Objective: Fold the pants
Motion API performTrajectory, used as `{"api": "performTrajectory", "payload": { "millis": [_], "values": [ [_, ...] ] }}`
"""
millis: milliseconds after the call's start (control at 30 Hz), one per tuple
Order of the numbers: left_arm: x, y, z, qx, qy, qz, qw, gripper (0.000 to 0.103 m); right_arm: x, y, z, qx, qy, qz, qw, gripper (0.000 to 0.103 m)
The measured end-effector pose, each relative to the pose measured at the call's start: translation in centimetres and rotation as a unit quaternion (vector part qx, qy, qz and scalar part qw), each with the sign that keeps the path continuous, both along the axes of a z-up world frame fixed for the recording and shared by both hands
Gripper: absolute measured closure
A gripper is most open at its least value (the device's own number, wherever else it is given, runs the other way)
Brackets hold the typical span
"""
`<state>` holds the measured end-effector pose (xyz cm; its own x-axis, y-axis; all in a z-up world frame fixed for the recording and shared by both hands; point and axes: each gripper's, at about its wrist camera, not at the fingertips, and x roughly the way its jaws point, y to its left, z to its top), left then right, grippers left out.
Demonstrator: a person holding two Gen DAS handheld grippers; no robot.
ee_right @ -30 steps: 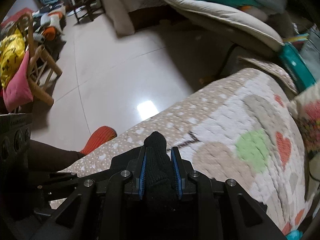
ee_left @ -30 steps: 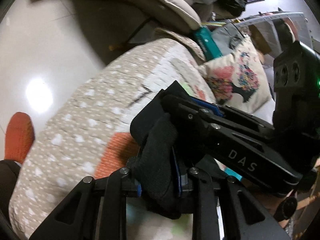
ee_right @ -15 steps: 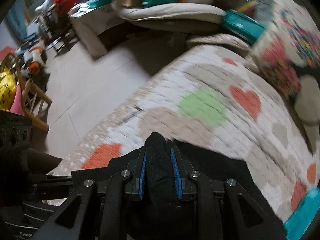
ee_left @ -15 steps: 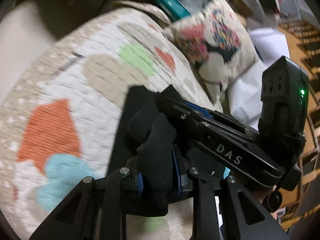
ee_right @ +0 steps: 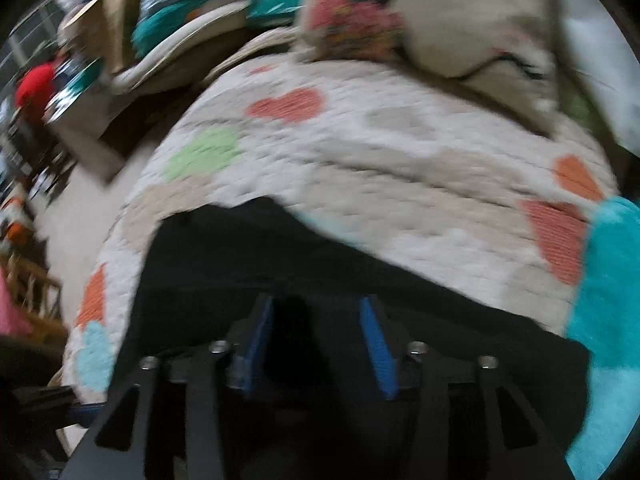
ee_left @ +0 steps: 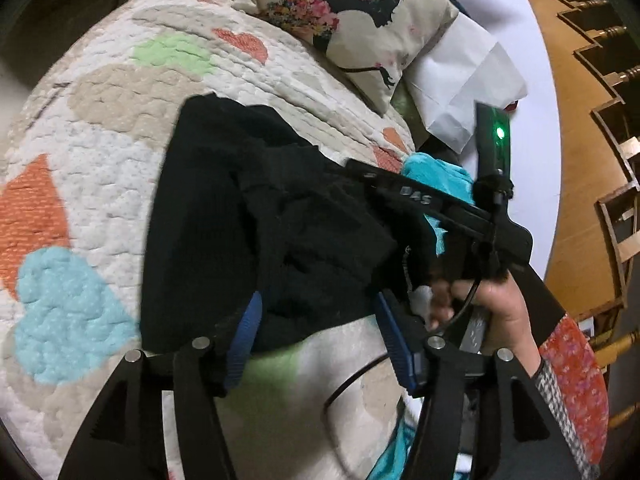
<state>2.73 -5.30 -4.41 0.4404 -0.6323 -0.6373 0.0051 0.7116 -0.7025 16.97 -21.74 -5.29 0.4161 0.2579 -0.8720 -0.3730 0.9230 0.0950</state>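
Observation:
The black pants (ee_left: 248, 216) lie folded on the heart-patterned quilt (ee_left: 100, 128). My left gripper (ee_left: 316, 336) is open, its blue pads either side of the bunched near edge of the pants. The right gripper's body shows in the left wrist view (ee_left: 452, 208), resting over the pants' right side. In the right wrist view, my right gripper (ee_right: 318, 336) is open over the pants (ee_right: 304, 248), blue pads apart with dark cloth lying loose between them.
A floral cushion (ee_left: 360, 20) and white paper (ee_left: 464, 76) sit at the far end of the quilt. A turquoise cloth (ee_right: 608, 280) lies to the right of the pants. A wooden chair (ee_left: 608, 160) stands at the right. Floor and clutter (ee_right: 60, 80) are to the left.
Both grippers carried the pants' edge across the quilt toward the cushion, then opened and let go. The folded pants now rest on the quilt.

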Motion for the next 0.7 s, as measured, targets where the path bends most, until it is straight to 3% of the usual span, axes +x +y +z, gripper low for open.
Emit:
{"api": "performTrajectory", "payload": {
  "millis": [133,233,300,400,467,533,567,633,700],
  "values": [
    [-0.4,3.5,0.1,0.003,-0.001,0.051,0.9987,0.044,-1.1,-2.0,3.3,-0.030,-0.073,-0.057,0.995,0.051],
    [0.3,5.9,-0.9,0.010,0.018,0.099,0.9949,0.044,-2.0,-1.8,5.6,0.024,-0.087,-0.053,0.994,0.051],
    [0.9,6.9,-1.4,0.021,0.020,0.117,0.9928,0.044,-2.8,-0.7,5.8,0.079,-0.063,-0.026,0.995,0.051],
    [1.3,7.0,-2.5,0.022,0.028,0.114,0.9928,0.044,-3.6,1.2,3.7,0.158,0.019,0.015,0.987,0.051],
    [1.4,6.6,-3.1,0.022,0.031,0.106,0.9937,0.045,-3.7,1.9,1.1,0.142,0.055,0.014,0.988,0.051],
    [1.6,5.9,-3.7,0.024,0.032,0.096,0.9946,0.045,-3.3,1.6,-2.1,0.073,0.085,-0.019,0.994,0.052],
    [1.7,5.8,-3.9,0.024,0.033,0.093,0.9949,0.045,-3.3,1.3,-2.9,0.049,0.088,-0.030,0.994,0.064],
    [1.9,5.8,-4.5,0.020,0.035,0.091,0.9951,0.045,-3.4,0.4,-2.8,0.026,0.072,-0.037,0.996,0.076],
    [2.2,5.8,-5.2,0.012,0.041,0.092,0.9948,0.045,-3.7,0.6,-1.5,-0.011,0.043,-0.047,0.998,0.076]
  ]
}}
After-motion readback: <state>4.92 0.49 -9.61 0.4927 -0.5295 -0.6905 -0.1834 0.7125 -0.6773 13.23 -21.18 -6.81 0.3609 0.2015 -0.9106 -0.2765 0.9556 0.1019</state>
